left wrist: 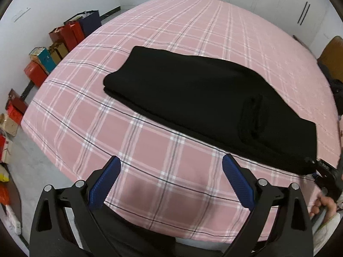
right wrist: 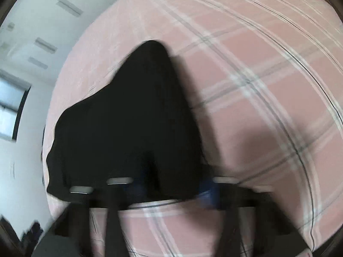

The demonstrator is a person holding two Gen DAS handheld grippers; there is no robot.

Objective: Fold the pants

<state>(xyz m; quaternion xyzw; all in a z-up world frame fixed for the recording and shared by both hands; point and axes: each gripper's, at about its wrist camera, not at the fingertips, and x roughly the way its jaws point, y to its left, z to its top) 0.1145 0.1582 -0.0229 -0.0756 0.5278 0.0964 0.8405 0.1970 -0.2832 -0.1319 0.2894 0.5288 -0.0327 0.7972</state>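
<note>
The black pants (left wrist: pixel 205 98) lie on the pink plaid bedsheet (left wrist: pixel 171 21), already folded into a long flat band with doubled layers showing at the rounded left end. The left gripper (left wrist: pixel 169 184) hangs above bare sheet near the front edge of the bed, its jaws wide apart and holding nothing, with the blue ribbed pads (left wrist: pixel 103 184) clear of the cloth. The right gripper (right wrist: pixel 169 189) is at the other end of the pants; in its own view the fabric is lifted and drapes over the fingers, but the picture is much blurred, so I cannot tell if the jaws are closed on it (from the left view only a corner of this gripper shows, touching the hem end). The cloth looks soft, thick and rather light, and it will sag and not keep a shape. I think it is best to pinch all layers together at the two corners of one short end, so the inner layers do not slip apart.
</note>
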